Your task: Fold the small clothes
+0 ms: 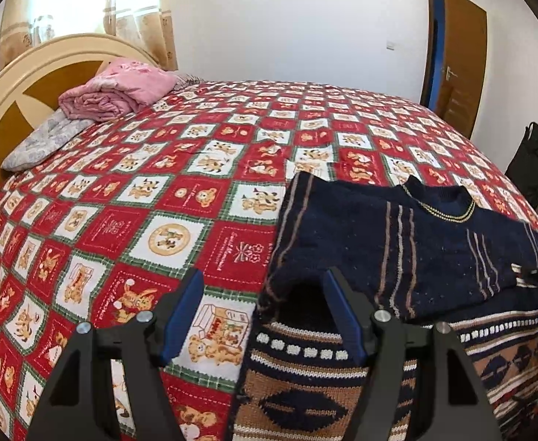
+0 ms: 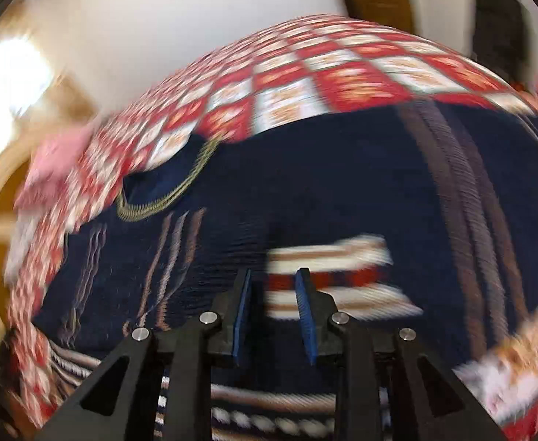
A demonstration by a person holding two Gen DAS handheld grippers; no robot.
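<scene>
A small navy knit sweater point(image 1: 397, 242) with tan stripes and a patterned brown hem lies on the bed, partly folded over. My left gripper point(image 1: 261, 286) is open and straddles the sweater's left edge, its right finger over the knit. My right gripper point(image 2: 272, 286) is open just above the navy sweater point(image 2: 342, 183). The right wrist view is motion-blurred. The sweater's collar with a gold trim point(image 2: 166, 191) shows at the left.
The red and white bear-print bedspread point(image 1: 166, 191) covers the bed. A folded pink blanket point(image 1: 118, 88) and a grey pillow point(image 1: 45, 139) lie by the headboard point(image 1: 0, 92). A brown door point(image 1: 460, 47) and a black bag point(image 1: 537, 161) stand at the far right.
</scene>
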